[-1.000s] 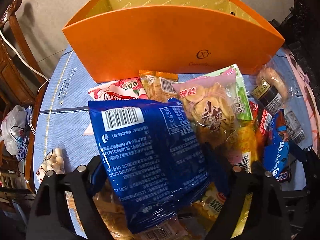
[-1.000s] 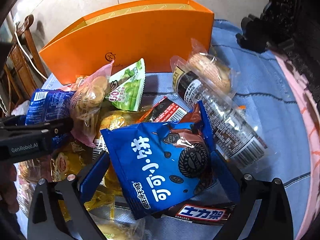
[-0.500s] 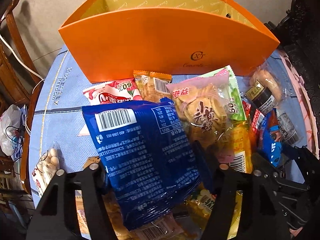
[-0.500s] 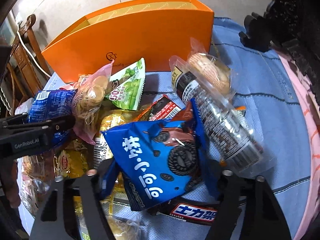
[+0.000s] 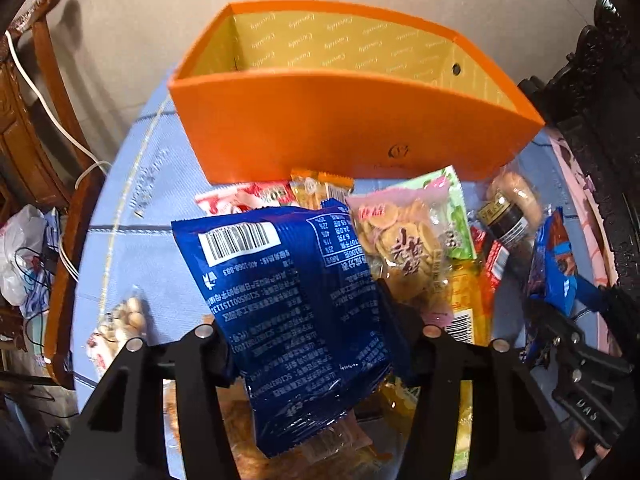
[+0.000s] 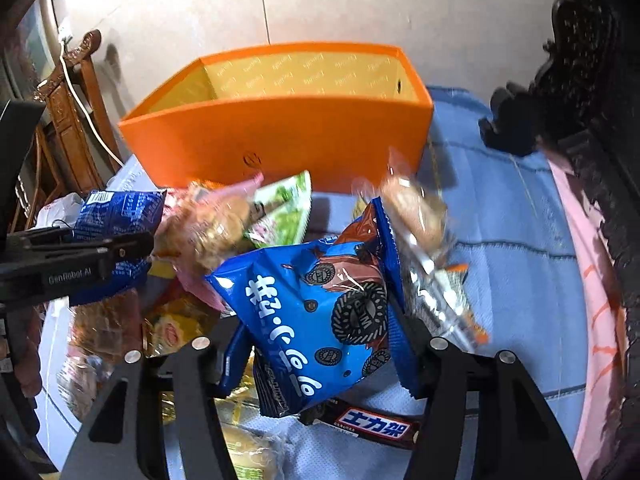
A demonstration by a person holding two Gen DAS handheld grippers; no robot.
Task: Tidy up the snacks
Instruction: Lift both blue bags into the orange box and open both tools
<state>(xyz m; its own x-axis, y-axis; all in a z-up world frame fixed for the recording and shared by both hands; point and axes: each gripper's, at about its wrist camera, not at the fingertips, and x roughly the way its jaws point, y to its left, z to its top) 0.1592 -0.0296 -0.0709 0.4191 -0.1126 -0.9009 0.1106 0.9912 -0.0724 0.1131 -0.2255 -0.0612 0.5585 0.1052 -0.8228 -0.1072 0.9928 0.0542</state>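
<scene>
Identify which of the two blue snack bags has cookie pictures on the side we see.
The blue bag in the right gripper; the left gripper's bag shows a barcode and small print.

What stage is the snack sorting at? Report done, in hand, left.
Done: nothing shows inside the orange box yet. In hand: the left tool grips a dark blue packet; the right tool grips a blue cookie bag; both jaws have just closed. Left: the snack pile on the table.

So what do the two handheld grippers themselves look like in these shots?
Both the left gripper and the right gripper are matte black, with angular open-framed fingers, silver screw heads and blue pads. The left one's side reads "GenRobot.AI". No cables or sleeves are visible.
</scene>
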